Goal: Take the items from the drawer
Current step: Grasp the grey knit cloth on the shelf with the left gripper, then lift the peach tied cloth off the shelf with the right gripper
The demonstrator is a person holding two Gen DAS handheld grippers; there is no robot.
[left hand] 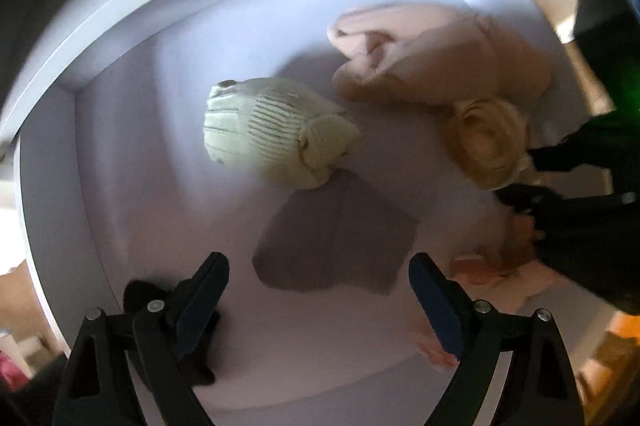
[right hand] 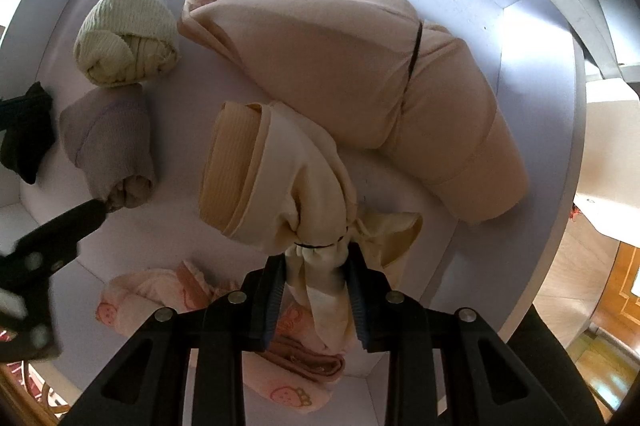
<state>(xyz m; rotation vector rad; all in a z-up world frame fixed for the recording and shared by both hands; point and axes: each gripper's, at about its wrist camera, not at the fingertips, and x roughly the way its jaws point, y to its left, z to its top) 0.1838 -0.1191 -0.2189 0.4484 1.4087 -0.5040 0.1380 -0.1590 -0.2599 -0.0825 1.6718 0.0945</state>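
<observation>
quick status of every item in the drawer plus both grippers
drawer: open
right gripper: shut on cream bundle
cream bundle: rolled, gripped at its tied end
left gripper: open, holding nothing
green knit roll: rolled, untouched
grey roll: rolled, left fingertip beside it
large pink bundle: folded, untouched
black item: loose
strawberry-print cloth: crumpled

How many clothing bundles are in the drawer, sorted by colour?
Pale green: 1, the ribbed roll
Grey: 1, the grey roll
Black: 1, the black bundle
Peach: 1, the large peach bundle
Cream and tan: 1, the tied bundle gripped by the right hand-held gripper
Pink printed: 1, the strawberry-print cloth
Total: 6
</observation>
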